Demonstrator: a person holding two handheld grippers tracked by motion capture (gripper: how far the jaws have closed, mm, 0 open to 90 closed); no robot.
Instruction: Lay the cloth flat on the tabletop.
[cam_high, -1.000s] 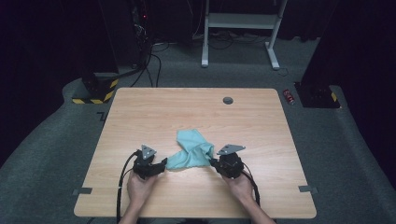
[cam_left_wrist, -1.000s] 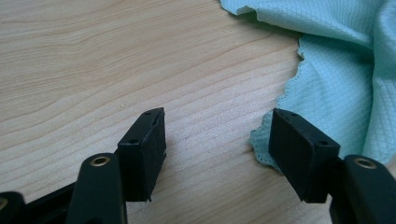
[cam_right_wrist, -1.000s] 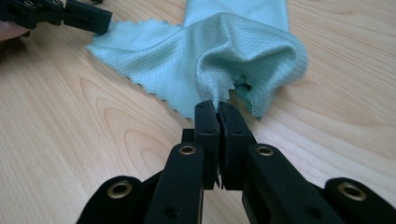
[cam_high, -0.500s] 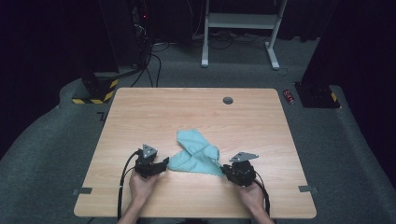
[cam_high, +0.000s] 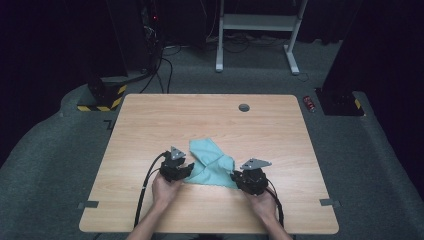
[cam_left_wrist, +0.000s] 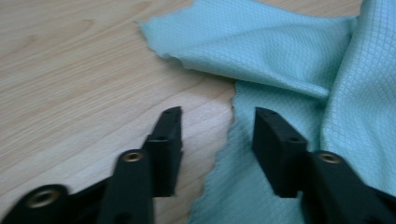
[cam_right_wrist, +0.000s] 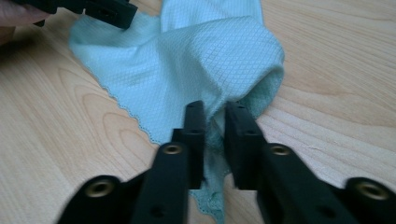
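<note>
The right gripper (cam_right_wrist: 215, 116) has its jaws clenched on a bunched fold of the pale teal waffle-weave cloth (cam_right_wrist: 196, 60), which lies crumpled at the near middle of the light wooden table (cam_high: 150, 120). The left gripper (cam_left_wrist: 217, 128) has just been closing its jaws, yet they stand apart astride the cloth's scalloped edge, one pad over bare wood at nine o'clock, the other over fabric at three o'clock, gripping nothing. I judge it should slide further onto the edge and pinch both layers before any lifting. A dark round grommet (cam_high: 244, 107) sits well clear at twelve o'clock; nothing obstructs.
</note>
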